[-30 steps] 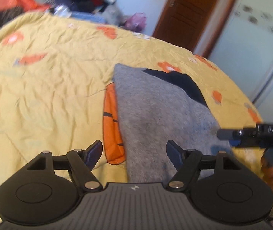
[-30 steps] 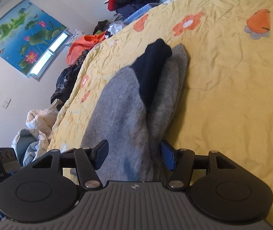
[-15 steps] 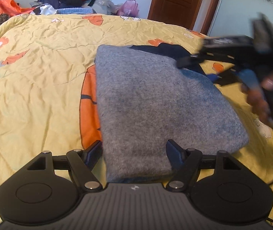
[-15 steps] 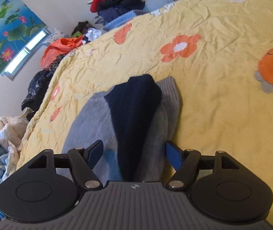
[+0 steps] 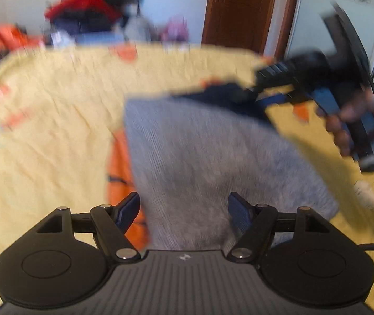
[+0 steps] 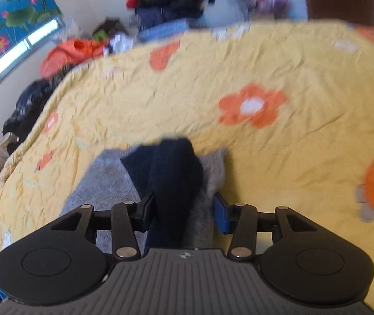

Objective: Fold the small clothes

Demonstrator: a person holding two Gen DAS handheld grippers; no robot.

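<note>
Left tongs (image 5: pixel 184 211) spread wide over near edge of grey sweater (image 5: pixel 213 162) lying on yellow bed (image 5: pixel 55 120), not gripping; right tongs (image 6: pixel 183 214) closing narrow around its navy sleeve (image 6: pixel 175 176), bunched fabric between pads.

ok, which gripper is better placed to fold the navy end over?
Right. The right gripper already has the navy end of the grey garment between its closing jaws; the left gripper is open at the opposite edge.
</note>
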